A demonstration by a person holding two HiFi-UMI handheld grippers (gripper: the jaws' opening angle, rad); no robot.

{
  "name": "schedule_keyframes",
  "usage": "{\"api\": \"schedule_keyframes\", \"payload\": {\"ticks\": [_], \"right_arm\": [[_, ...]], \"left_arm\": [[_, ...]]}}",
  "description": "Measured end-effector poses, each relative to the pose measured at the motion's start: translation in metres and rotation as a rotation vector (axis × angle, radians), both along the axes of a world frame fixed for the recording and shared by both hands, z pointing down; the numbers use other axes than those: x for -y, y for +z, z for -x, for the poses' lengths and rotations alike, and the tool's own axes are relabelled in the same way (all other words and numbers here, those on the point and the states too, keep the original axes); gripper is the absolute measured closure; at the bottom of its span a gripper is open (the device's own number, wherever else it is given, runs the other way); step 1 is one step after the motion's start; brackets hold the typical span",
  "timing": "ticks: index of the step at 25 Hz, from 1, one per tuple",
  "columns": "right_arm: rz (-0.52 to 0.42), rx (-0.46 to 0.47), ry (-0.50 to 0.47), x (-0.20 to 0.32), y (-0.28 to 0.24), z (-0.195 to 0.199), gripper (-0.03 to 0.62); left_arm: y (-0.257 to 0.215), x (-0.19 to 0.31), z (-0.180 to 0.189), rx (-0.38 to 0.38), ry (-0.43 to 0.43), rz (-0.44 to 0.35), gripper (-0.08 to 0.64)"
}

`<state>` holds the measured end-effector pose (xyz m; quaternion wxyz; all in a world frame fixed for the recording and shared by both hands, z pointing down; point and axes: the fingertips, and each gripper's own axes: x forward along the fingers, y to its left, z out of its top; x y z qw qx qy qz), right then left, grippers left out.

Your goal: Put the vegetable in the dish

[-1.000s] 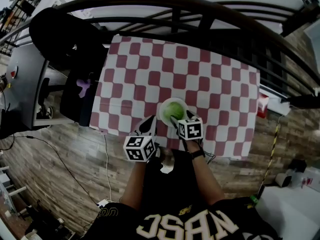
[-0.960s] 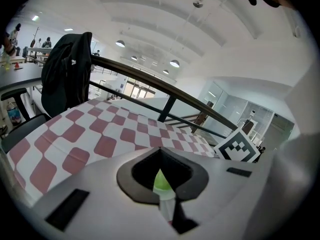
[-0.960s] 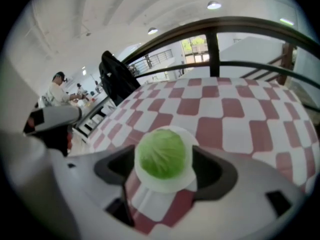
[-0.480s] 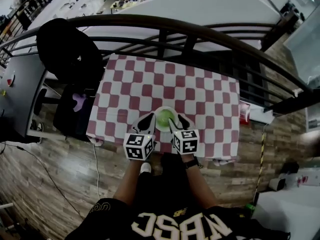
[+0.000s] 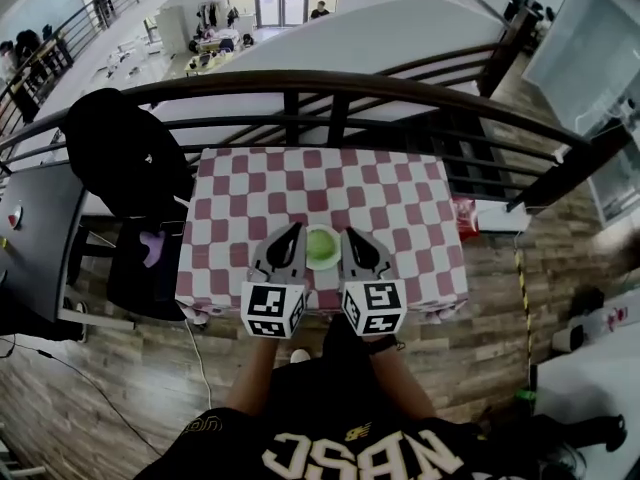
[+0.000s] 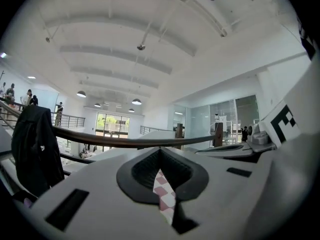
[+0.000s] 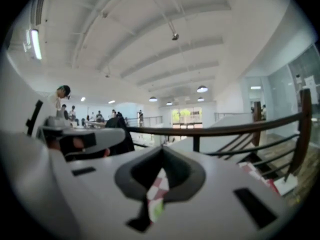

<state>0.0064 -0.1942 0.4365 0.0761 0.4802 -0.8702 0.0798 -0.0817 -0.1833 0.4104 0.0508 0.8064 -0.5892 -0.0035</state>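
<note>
A green vegetable (image 5: 321,248) lies in a small white dish (image 5: 321,229) near the front edge of the red-and-white checked table (image 5: 400,198). My two grippers are raised above the table toward the camera, one on each side of the dish. Left gripper (image 5: 292,232) is shut with nothing held; in the left gripper view (image 6: 161,171) only a sliver of checked cloth shows through its closed jaws. Right gripper (image 5: 351,236) is shut and empty too; in the right gripper view (image 7: 161,170) a strip of cloth and a speck of green show in the slit.
A dark curved railing (image 5: 330,83) runs along the table's far side. A black jacket (image 5: 120,148) hangs on a chair at the left, with a purple object (image 5: 151,248) below it. A red item (image 5: 465,218) sits off the table's right edge. Wooden floor surrounds the table.
Both grippers have lifted up and back from the dish. The right jaws have closed. The vegetable stays in the dish, and the view has drawn back from the table.
</note>
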Motion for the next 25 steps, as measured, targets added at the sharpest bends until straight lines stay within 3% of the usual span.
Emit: {"api": "schedule_keyframes", "payload": {"ticks": [4, 7, 17, 25], "right_arm": [[-0.125, -0.005, 0.049, -0.022, -0.035, -0.007, 0.577], [-0.159, 0.006, 0.074, -0.034, -0.042, -0.007, 0.577], [-0.180, -0.008, 0.134, -0.047, -0.040, -0.010, 0.577], [-0.163, -0.043, 0.105, -0.046, -0.026, 0.010, 0.577]], "left_arm": [[-0.023, -0.021, -0.002, 0.003, 0.022, -0.074, 0.541], [-0.025, -0.031, 0.001, 0.007, 0.025, -0.091, 0.541], [-0.024, -0.048, 0.004, -0.005, 0.041, -0.104, 0.541], [-0.005, -0.042, 0.018, -0.021, 0.018, -0.062, 0.541]]}}
